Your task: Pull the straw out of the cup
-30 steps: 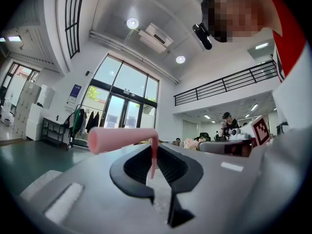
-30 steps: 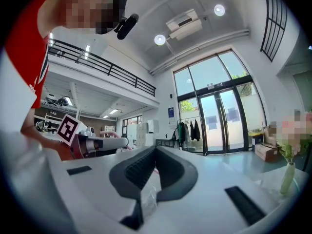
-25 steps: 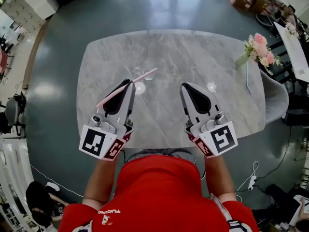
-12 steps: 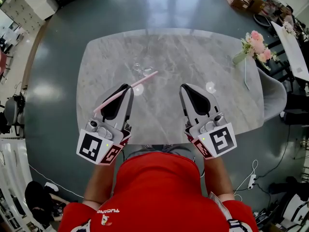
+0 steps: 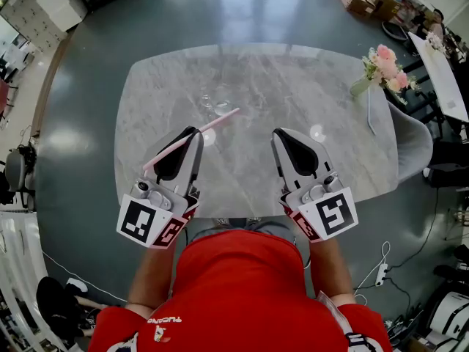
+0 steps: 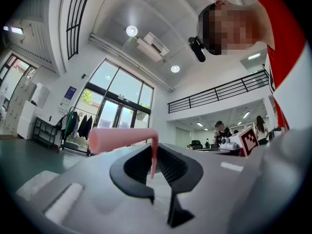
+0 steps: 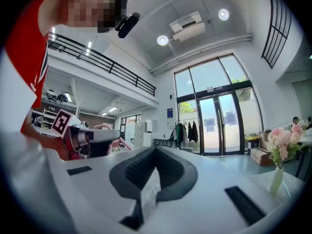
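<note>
A pink straw [image 5: 218, 122] is gripped crosswise at the tip of my left gripper [image 5: 196, 133], its free end slanting up to the right over the marble table [image 5: 293, 79]. In the left gripper view the straw [image 6: 122, 138] bends down between the pads of the left gripper [image 6: 155, 165]. A clear cup [image 5: 212, 103], hard to make out, sits on the table just beyond the straw's end, apart from it. My right gripper [image 5: 277, 135] hovers over the table's near half, jaws together. In the right gripper view, the right gripper [image 7: 148, 184] shows only a thin slit with nothing in it.
A vase of pink flowers [image 5: 387, 68] stands at the table's far right corner, with a grey chair [image 5: 418, 145] beside that edge. The person's red shirt fills the bottom of the head view. Bare marble lies between the two grippers.
Both grippers have drawn back a little toward the person. The straw has come along with the left one, and its tip now sits farther from the cup.
</note>
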`<state>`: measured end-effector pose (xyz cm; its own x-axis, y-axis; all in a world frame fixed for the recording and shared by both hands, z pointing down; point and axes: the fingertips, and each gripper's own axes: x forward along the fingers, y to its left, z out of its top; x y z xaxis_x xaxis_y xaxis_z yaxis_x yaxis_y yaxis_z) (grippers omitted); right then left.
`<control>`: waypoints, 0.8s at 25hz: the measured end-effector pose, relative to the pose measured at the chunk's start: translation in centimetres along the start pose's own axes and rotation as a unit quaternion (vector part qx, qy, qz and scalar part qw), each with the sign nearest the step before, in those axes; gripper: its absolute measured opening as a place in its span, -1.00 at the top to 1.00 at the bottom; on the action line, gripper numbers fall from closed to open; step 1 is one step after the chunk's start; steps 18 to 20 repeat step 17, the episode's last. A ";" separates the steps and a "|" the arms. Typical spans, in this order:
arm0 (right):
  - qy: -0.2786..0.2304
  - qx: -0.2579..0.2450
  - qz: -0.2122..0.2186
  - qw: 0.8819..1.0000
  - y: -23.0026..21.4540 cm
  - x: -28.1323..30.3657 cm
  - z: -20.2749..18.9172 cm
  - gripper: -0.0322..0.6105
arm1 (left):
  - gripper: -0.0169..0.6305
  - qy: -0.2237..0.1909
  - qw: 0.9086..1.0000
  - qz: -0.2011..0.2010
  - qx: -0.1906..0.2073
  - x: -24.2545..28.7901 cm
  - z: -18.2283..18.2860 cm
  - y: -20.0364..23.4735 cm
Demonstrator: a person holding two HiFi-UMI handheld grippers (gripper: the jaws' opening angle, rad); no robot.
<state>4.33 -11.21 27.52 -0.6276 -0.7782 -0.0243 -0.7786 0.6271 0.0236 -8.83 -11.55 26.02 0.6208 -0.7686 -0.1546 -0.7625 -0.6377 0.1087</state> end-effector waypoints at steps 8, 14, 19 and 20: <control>-0.002 -0.002 -0.005 1.000 -0.5 -0.5 0.3 0.90 | 0.84 -0.002 1.000 0.000 0.001 0.4 0.1 -0.2; -0.002 -0.002 -0.003 1.000 -0.6 -0.7 0.2 0.90 | 0.84 -0.001 1.000 0.005 0.003 0.3 0.0 0.0; -0.001 -0.003 -0.002 1.000 -0.6 -0.8 0.2 0.90 | 0.84 0.000 1.000 0.008 0.003 0.3 0.0 0.0; -0.001 -0.003 -0.002 1.000 -0.6 -0.8 0.2 0.90 | 0.84 0.000 1.000 0.008 0.003 0.3 0.0 0.0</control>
